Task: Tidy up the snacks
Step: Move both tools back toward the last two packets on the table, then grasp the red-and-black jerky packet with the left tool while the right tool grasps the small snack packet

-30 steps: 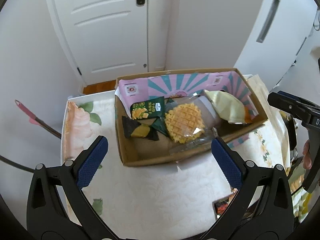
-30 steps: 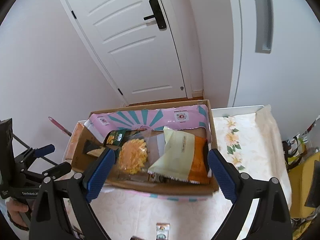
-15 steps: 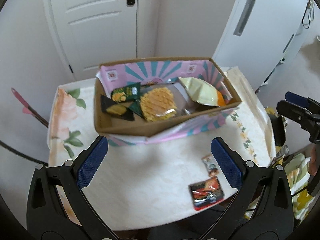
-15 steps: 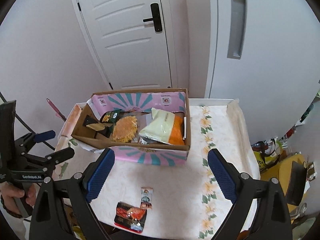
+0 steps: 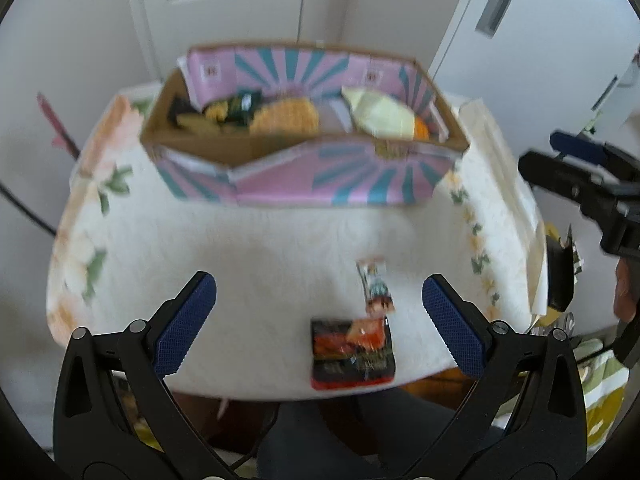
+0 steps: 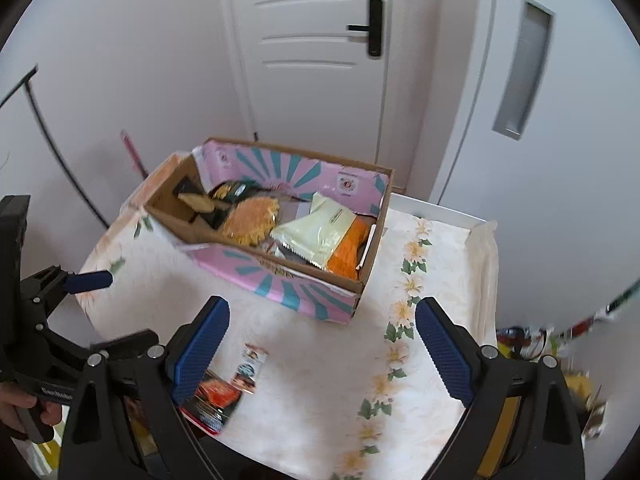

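A pink and teal cardboard box (image 5: 320, 184) (image 6: 288, 280) holds several snacks, among them a round waffle (image 6: 252, 220) and a pale yellow and orange bag (image 6: 324, 236). Two snacks lie on the tablecloth near the front edge: a red and black packet (image 5: 352, 354) (image 6: 212, 400) and a small slim packet (image 5: 376, 288) (image 6: 250, 366). My left gripper (image 5: 320, 320) is open and empty, above the front edge near the red packet. My right gripper (image 6: 320, 352) is open and empty, above the cloth right of the packets.
The small table has a white floral cloth (image 5: 260, 248) (image 6: 400, 340). A white door (image 6: 312, 60) and walls stand behind it. The right gripper shows at the right in the left wrist view (image 5: 584, 184); the left gripper shows at the left in the right wrist view (image 6: 60, 320).
Both grippers have pulled back and away from the box toward the table's front edge. The two loose packets have come into view. Both stay open.
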Tool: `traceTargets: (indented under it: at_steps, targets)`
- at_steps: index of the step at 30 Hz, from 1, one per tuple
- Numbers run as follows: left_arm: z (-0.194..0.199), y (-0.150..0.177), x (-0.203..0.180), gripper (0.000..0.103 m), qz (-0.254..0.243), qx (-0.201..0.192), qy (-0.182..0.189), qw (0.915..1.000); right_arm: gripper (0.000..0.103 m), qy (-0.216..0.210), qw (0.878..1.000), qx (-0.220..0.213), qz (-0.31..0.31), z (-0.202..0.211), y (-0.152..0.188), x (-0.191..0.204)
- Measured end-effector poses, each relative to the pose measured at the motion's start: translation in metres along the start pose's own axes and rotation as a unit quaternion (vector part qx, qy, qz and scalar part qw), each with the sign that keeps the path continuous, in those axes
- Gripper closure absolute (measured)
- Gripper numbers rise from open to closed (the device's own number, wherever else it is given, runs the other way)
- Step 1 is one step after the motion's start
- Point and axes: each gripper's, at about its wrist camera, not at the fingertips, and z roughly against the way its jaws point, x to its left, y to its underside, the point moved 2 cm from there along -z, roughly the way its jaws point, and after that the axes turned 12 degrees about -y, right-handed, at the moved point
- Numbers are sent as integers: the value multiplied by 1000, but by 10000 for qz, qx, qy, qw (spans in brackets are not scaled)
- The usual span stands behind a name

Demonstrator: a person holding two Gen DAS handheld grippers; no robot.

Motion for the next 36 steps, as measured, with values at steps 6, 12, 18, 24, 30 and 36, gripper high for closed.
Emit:
traceTargets:
  at_steps: [6,12,18,24,30,36]
  targets:
    - [-27,42,-24,1,284,319,-142,9990,10,-444,9981,378,196,-30,29,-13]
    - [-55,68,-41,1,384,415,-303,9979,10,-460,9957,665,446,-57,53,-18]
    - [-71,79,-44,1,407,402,-457,9973,10,-690,9944,748,302,-75,65,-23]
    - [-75,86,-53,1,176,288,-679,9971,10,-852,9927,826,226,-86,74,-21]
    - [-79,93,-57,19,54,294,-710,9970,10,-915,9918,870,215,-90,79,-18]
    - [-77,93,-57,28,-101,153,-598,9980,10,-978,9914,857,120,-91,81,-16]
